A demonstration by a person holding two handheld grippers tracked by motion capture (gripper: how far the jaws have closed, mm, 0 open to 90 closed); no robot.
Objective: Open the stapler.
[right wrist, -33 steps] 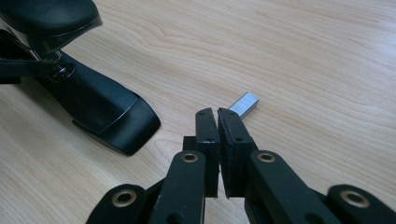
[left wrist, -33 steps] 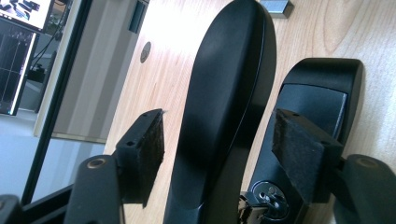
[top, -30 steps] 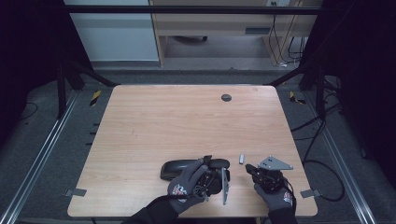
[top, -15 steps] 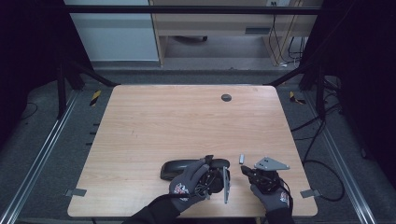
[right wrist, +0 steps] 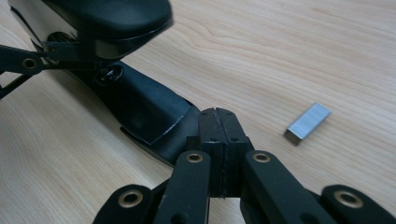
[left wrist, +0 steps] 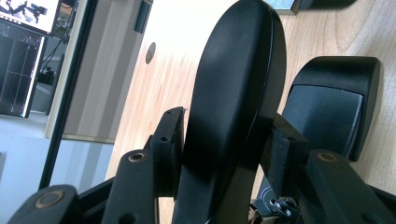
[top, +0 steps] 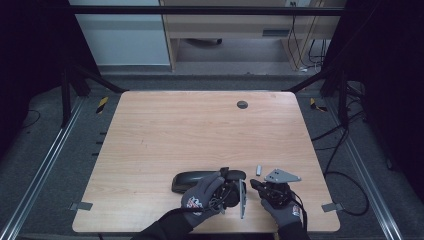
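Now that the left gripper [left wrist: 226, 140] has just been closing, its fingers [left wrist: 169, 137] pinch the stapler's black top cover [left wrist: 238, 70] from both sides. The pads look pressed against it in the left gripper view, and the cover stands up between them with its rounded end beyond the fingertips. The stapler's base [left wrist: 327, 116] lies flat on the bench [top: 200, 125] just past the far finger. From the high view the stapler [top: 192, 180] sits near the front edge, under and just ahead of the left gripper [top: 230, 187]. The right gripper [right wrist: 218, 126] has its fingers pressed together on nothing; they rest close against the base [right wrist: 144, 107], touching or nearly so, I can't tell which. The staple strip [right wrist: 308, 122] lies loose on the bench, off to one side of those shut fingers and apart from them. It is also visible in the high view [top: 259, 170], just ahead of the right gripper [top: 260, 185]. Reading of the change: the grip on the cover is now set, so the stapler looks held open for loading, and the likely next call is for the right fingers to spread and go for the strip. Risk is the cover slipping, since it's smooth and curved.
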